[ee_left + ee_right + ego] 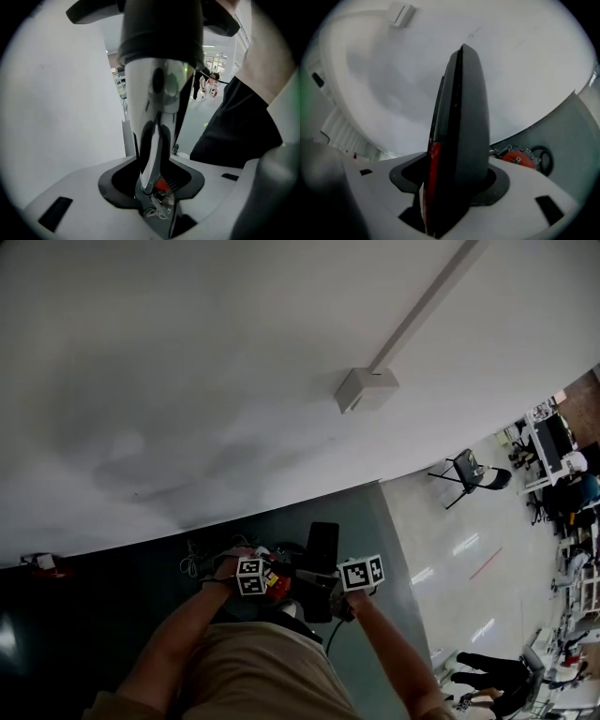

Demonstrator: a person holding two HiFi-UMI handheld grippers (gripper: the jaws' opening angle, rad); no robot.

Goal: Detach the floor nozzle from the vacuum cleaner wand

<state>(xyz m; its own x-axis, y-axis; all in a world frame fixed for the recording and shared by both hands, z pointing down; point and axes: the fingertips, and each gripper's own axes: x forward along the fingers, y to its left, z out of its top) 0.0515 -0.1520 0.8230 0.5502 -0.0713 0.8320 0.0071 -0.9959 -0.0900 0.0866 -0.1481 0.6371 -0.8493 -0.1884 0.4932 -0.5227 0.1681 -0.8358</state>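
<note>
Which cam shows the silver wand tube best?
Left gripper view: the silver vacuum wand tube fills the centre, rising from the left tongs into a dark collar. Head view: too small and dark to pick out. Right gripper view: not visible.

Your left gripper (pixel 157 154) has its jaws closed on the pale vacuum wand (pixel 161 89), below its black collar (pixel 161 33); a white wall (pixel 56 93) stands left.

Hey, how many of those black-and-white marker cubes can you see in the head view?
2. One black-and-white marker cube sits at the end of the person's left forearm, the other at the end of the right forearm. None seems hidden.
</note>
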